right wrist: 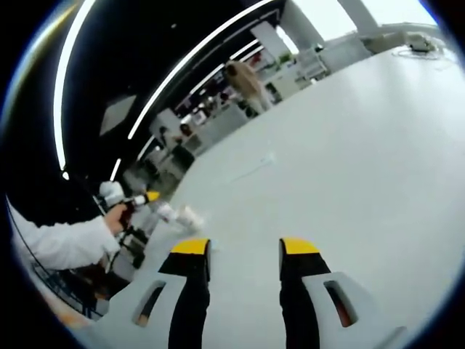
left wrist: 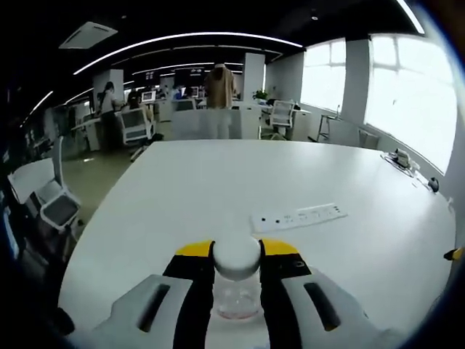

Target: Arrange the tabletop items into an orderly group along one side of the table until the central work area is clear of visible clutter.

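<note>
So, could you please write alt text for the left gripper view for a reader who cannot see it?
The left gripper clamps a small clear jar with a white lid over a white table. A white power strip lies beyond it, with office desks and chairs behind.

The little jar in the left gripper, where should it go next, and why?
Probably carry the jar toward the table's edge and set it down. The left gripper has it clamped over the middle of the table, while the power strip lies ahead.
</note>
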Demonstrator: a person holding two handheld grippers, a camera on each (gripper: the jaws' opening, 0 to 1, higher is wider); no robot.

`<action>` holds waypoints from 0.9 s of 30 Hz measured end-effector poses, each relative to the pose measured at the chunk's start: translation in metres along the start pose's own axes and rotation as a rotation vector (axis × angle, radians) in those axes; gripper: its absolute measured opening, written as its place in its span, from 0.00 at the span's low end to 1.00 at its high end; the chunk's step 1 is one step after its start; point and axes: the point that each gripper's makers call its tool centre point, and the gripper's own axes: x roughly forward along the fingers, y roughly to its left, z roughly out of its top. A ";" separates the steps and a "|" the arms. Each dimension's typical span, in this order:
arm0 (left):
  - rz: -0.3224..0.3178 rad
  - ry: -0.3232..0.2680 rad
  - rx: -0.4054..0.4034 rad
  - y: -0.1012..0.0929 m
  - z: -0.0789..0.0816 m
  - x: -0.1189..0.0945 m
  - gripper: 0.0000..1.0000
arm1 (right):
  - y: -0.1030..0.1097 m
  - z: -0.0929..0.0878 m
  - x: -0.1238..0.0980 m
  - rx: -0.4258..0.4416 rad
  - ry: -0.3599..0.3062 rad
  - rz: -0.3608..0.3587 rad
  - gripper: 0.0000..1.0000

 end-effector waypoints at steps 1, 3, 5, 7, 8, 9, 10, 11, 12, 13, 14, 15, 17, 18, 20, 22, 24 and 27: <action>0.005 -0.005 -0.001 0.001 0.000 0.000 0.21 | -0.001 0.000 0.000 -0.001 -0.001 -0.002 0.35; 0.008 -0.004 -0.001 0.002 -0.002 0.001 0.21 | -0.001 0.001 -0.001 0.000 -0.003 -0.005 0.35; 0.008 -0.008 0.000 0.002 0.000 0.002 0.21 | -0.002 0.001 -0.001 0.002 -0.005 -0.007 0.35; 0.009 -0.009 -0.001 0.002 0.000 0.002 0.21 | -0.002 0.001 -0.001 0.003 -0.004 -0.008 0.35; 0.012 -0.008 -0.001 0.003 0.000 0.002 0.21 | -0.002 0.000 -0.001 0.002 -0.002 -0.009 0.35; 0.019 -0.008 -0.007 0.004 -0.001 0.002 0.21 | -0.002 0.000 -0.001 0.000 0.000 -0.008 0.35; 0.024 -0.009 -0.014 0.004 -0.001 0.002 0.21 | -0.001 -0.001 0.000 -0.001 0.001 -0.007 0.35; 0.026 -0.011 -0.014 0.004 -0.001 0.002 0.21 | -0.001 -0.001 0.000 -0.001 0.002 -0.004 0.35; 0.029 -0.012 -0.015 0.005 -0.001 0.002 0.22 | 0.000 -0.001 0.000 -0.001 0.003 -0.003 0.35; 0.031 -0.014 -0.016 0.004 -0.002 0.001 0.22 | 0.001 -0.001 0.001 -0.002 0.003 0.000 0.35; 0.030 -0.017 -0.012 0.003 -0.002 0.001 0.22 | 0.002 -0.001 0.001 -0.002 0.004 0.003 0.35; 0.030 -0.018 -0.007 0.002 -0.002 0.001 0.22 | 0.003 -0.002 0.001 -0.002 0.006 0.004 0.35; 0.033 -0.020 0.005 0.000 -0.003 0.000 0.22 | 0.003 -0.003 0.002 -0.005 0.009 0.005 0.35; 0.036 -0.023 0.009 0.000 -0.004 0.000 0.22 | 0.003 -0.003 0.002 -0.005 0.009 0.006 0.35; 0.041 -0.029 0.008 0.001 -0.005 0.000 0.22 | 0.003 -0.003 0.002 -0.004 0.011 0.007 0.35; 0.039 -0.046 0.019 0.000 -0.006 0.000 0.22 | 0.003 -0.004 0.002 -0.005 0.014 0.008 0.35; 0.039 -0.052 0.028 0.000 -0.006 -0.001 0.22 | 0.004 -0.004 0.002 -0.004 0.015 0.009 0.35; 0.039 -0.063 0.023 0.001 -0.008 -0.003 0.22 | 0.005 -0.005 0.003 -0.004 0.018 0.012 0.35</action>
